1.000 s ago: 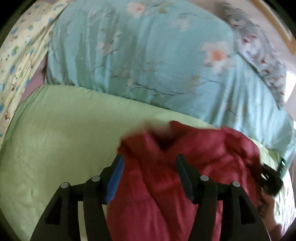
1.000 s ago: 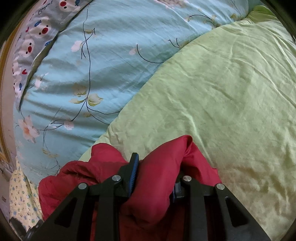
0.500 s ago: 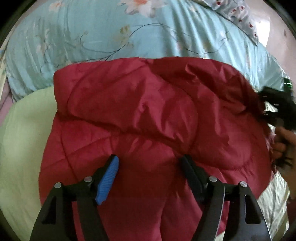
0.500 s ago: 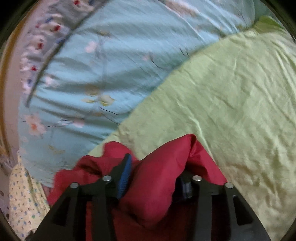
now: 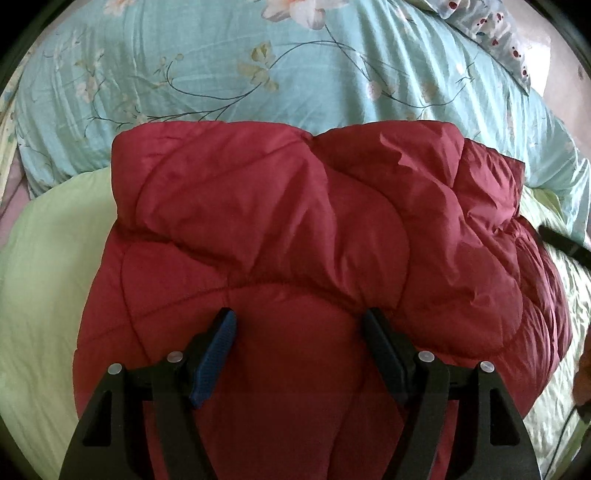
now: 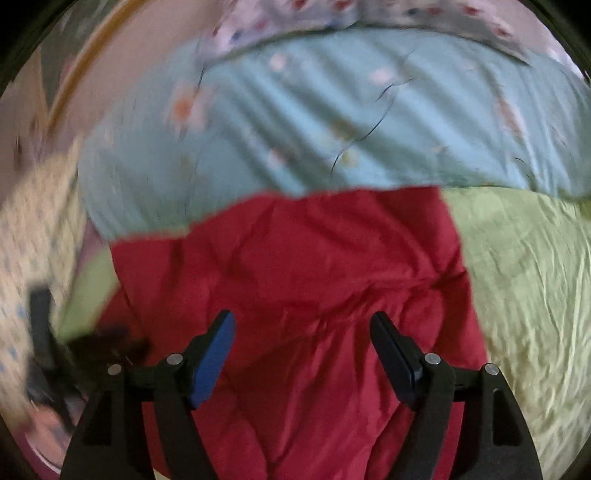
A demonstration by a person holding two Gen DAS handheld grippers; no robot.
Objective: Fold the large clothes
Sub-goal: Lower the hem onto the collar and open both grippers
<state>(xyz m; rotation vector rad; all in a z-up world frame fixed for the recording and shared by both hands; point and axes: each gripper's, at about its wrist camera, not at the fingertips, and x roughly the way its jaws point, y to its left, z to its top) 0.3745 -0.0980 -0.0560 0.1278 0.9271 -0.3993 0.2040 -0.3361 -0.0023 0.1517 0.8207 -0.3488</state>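
Observation:
A dark red quilted jacket [image 5: 295, 229] lies folded over itself on the light green bed cover [image 5: 44, 288]. Its far folded edge touches the teal floral quilt [image 5: 258, 55]. My left gripper [image 5: 299, 325] is open, its fingers spread over the jacket's near part, holding nothing. In the blurred right wrist view the jacket [image 6: 295, 280] fills the middle. My right gripper [image 6: 303, 328] is open above it, holding nothing.
The teal floral quilt [image 6: 332, 122] is bunched along the far side. A grey patterned pillow [image 5: 491, 22] lies at the far right. A yellow patterned sheet [image 6: 22, 229] lies to the left. The other gripper's black body [image 5: 561, 240] shows at the right edge.
My right gripper has let go of the red jacket and opened. The jacket's upper part has been laid over onto itself and now lies flat. The left gripper stays open.

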